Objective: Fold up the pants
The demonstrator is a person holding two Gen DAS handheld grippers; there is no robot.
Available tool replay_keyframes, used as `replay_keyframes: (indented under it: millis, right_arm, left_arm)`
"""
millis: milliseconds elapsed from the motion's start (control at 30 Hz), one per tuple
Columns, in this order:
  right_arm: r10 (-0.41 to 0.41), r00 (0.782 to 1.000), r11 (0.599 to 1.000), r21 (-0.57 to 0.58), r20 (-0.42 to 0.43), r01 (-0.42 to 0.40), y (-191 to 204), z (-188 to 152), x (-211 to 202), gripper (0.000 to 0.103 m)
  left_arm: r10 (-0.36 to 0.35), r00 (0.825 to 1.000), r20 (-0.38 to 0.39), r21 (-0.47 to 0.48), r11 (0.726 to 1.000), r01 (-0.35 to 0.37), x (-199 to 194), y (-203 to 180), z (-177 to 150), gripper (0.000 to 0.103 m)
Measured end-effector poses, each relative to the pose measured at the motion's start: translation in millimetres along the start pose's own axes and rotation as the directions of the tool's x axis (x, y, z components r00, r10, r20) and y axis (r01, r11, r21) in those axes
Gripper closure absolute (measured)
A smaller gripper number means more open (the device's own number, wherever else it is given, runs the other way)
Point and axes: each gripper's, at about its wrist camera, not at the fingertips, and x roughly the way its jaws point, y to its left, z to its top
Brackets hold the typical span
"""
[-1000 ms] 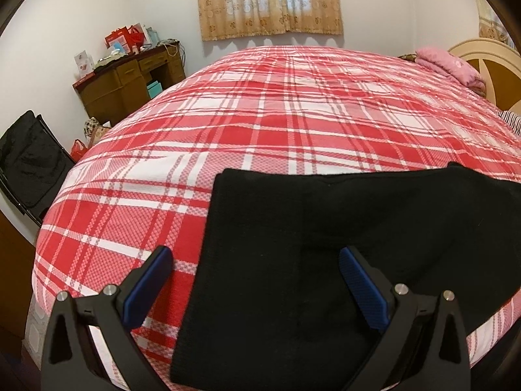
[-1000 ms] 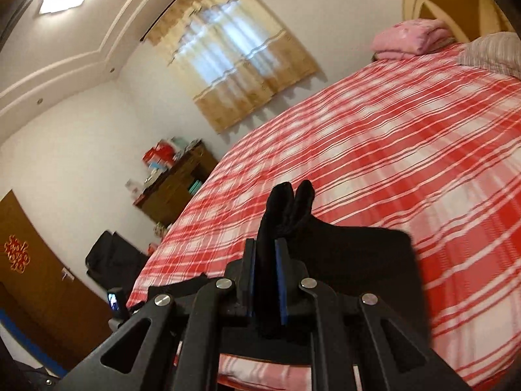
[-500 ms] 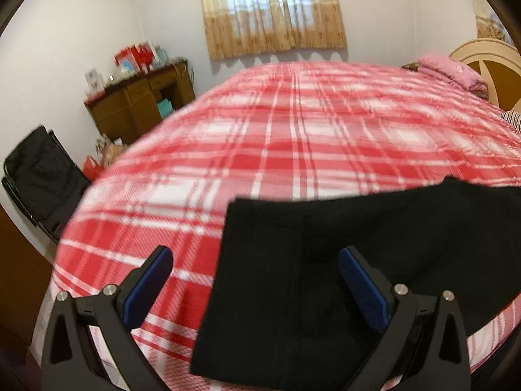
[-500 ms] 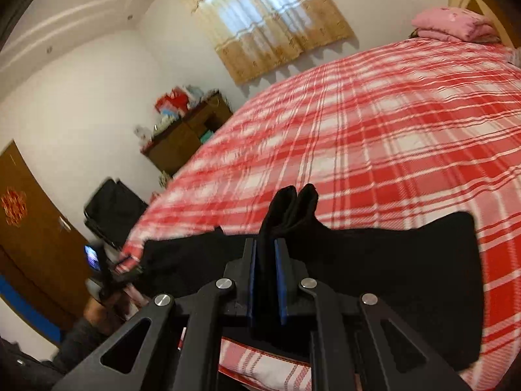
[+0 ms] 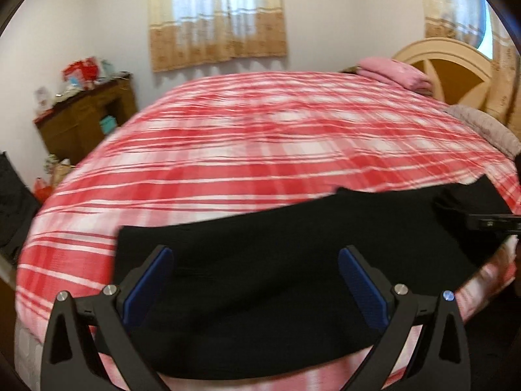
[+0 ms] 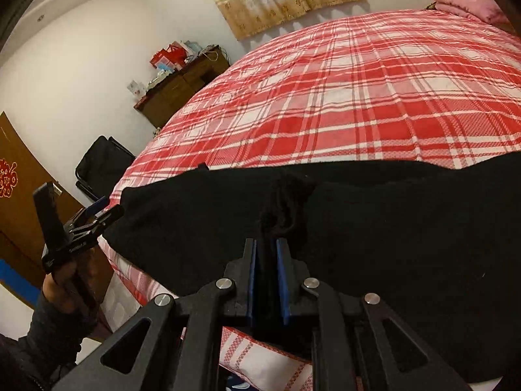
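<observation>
The plaid bed (image 6: 342, 97) lies open beyond the black pants (image 5: 276, 277) along its near edge; only a pink blanket (image 5: 394, 71) and headboard (image 5: 456, 75) block the far corner, a dresser (image 6: 182, 88) its side.

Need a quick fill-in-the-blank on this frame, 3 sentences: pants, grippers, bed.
1. The pants are plain ____ in colour.
2. The right gripper has its fingers closed on a bunch of the ____.
3. The left gripper is ____, with nothing pinched between its blue pads.

Missing words: black; pants; open
</observation>
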Motion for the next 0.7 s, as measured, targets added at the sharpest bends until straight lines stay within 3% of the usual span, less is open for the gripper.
replay_keyframes:
  millis: [67,200,367,467,533,600,700]
  right_arm:
    - [0.014,0.999,1.000,0.010,-0.032,-0.014,-3.1,-0.8,5.6,0.089]
    - [0.047,0.997,0.999,0.020,-0.057,-0.046,-3.4,-0.1,0.3,0.074]
    - [0.030,0.999,0.999,-0.013,0.035,-0.030,-3.5,11.6,-49.7,0.073]
    - [-0.027,0.991,0.999,0.023,0.128,0.024,-26.3,15.7,-80.6,0.063]
    - [-0.075,0.982,0.994,0.086,0.171,0.061,-47.8,14.2,-91.5,0.063]
    - [-0.093,0.979,0.981,0.183,0.181,0.059,-75.0,11.1,-95.0,0.063]
    - [-0.127,0.972,0.970,0.231,0.198,0.080,-93.5,10.2,-97.8,0.063]
  left_arm:
    - [-0.048,0.999,-0.016,-0.005,0.999,0.048,2.8,-15.5,0.6,0.000]
    - [-0.144,0.988,-0.053,0.014,0.989,0.145,9.6,-52.5,4.7,0.000]
    - [-0.241,0.966,-0.093,0.050,0.968,0.246,16.1,-93.9,9.2,0.000]
    - [-0.334,0.934,-0.131,0.028,0.940,0.340,25.2,-117.8,12.5,0.000]
    - [-0.381,0.911,-0.158,0.022,0.921,0.389,32.9,-135.5,14.0,0.003]
    - [-0.417,0.890,-0.186,0.025,0.903,0.428,41.1,-154.3,15.7,0.015]
    - [-0.466,0.854,-0.232,0.012,0.876,0.482,54.4,-175.0,18.2,0.031]
